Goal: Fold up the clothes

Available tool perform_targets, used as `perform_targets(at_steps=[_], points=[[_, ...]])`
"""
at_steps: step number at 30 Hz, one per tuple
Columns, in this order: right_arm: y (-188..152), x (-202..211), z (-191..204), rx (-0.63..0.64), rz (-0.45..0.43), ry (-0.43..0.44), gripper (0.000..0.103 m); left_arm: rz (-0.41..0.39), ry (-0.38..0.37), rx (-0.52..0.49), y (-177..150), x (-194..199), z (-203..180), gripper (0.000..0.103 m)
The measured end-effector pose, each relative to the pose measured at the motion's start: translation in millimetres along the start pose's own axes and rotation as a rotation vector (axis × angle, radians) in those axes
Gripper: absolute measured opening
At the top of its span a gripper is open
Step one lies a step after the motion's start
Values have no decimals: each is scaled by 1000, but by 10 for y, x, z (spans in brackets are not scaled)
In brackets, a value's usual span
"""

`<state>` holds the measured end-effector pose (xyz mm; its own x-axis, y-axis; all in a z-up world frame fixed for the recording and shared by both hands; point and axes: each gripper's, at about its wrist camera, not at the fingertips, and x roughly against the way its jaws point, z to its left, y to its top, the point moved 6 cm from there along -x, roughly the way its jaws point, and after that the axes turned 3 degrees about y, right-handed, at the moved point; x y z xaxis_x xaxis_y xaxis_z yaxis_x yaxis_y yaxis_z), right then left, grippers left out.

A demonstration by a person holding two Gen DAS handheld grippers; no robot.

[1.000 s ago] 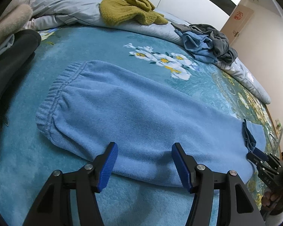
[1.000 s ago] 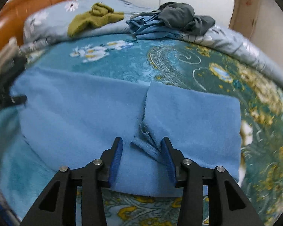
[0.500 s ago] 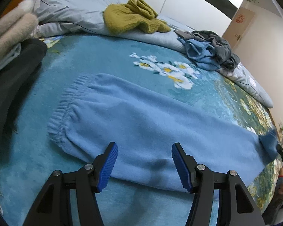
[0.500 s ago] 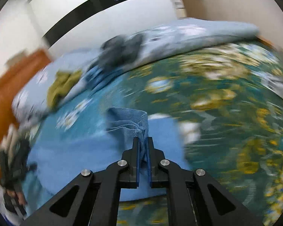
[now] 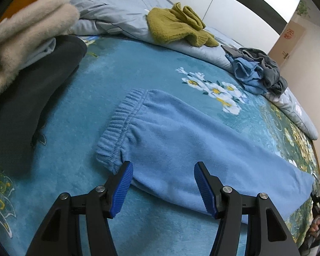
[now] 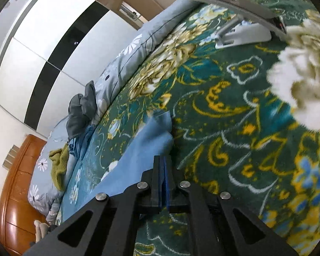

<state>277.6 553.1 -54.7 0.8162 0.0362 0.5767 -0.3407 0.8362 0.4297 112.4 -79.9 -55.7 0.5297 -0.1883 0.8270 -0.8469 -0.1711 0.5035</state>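
Bedroom conditions: a bed covered by a teal floral blanket [image 5: 121, 68] served as the work surface, with a white wardrobe [image 6: 42, 42] along the far wall and a wooden headboard [image 6: 17, 181] at one end.

Blue fleece trousers [image 5: 192, 140] lay flat, lengthwise near the front edge of the bed, with the elastic waistband [image 5: 117, 125] toward the headboard end. The left gripper [image 5: 163, 188] hovered over the front edge of the garment just beside the waistband, jaws spread and pinching nothing. The right gripper [image 6: 164, 183] had its jaws pressed together on the hem end of the trousers [image 6: 147, 140], which was lifted off the blanket toward the foot end of the bed.

Unfolded items lay along the far edge of the bed: an olive knit sweater [image 5: 177, 25] and a grey and blue heap of clothes [image 5: 258, 70]. Dark folded clothing [image 5: 32, 98] sat at the headboard end.

Probable faults from this state:
- Garment drag. The waistband end was not pinned, so a pull on the hem could slide the whole garment along the blanket.
- Hem slip. The pinch held only a narrow strip of fleece; a fast move could strip it from the pads.
- Skewed fold. One held corner could let the leg twist, so the edges would land misaligned.
- Blanket pickup. A low closing left gripper could catch the plush blanket along with the garment.
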Motion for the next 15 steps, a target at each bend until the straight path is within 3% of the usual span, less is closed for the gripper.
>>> perform_targets(at_steps=[2,4,6,15], points=[[-20,2,-14,-31,6,19,5,1,-4,-13,-16,0,-37,64],[-52,28,-49,-66,1,38,22,-2,-3,-20,-13,1,-56,64],[-80,12,-80,-97,7,54,31,-1,-3,-23,-13,-4,-67,64],[-46,-276,98,-143,0,87,31,3,-3,-24,-29,7,-68,64]])
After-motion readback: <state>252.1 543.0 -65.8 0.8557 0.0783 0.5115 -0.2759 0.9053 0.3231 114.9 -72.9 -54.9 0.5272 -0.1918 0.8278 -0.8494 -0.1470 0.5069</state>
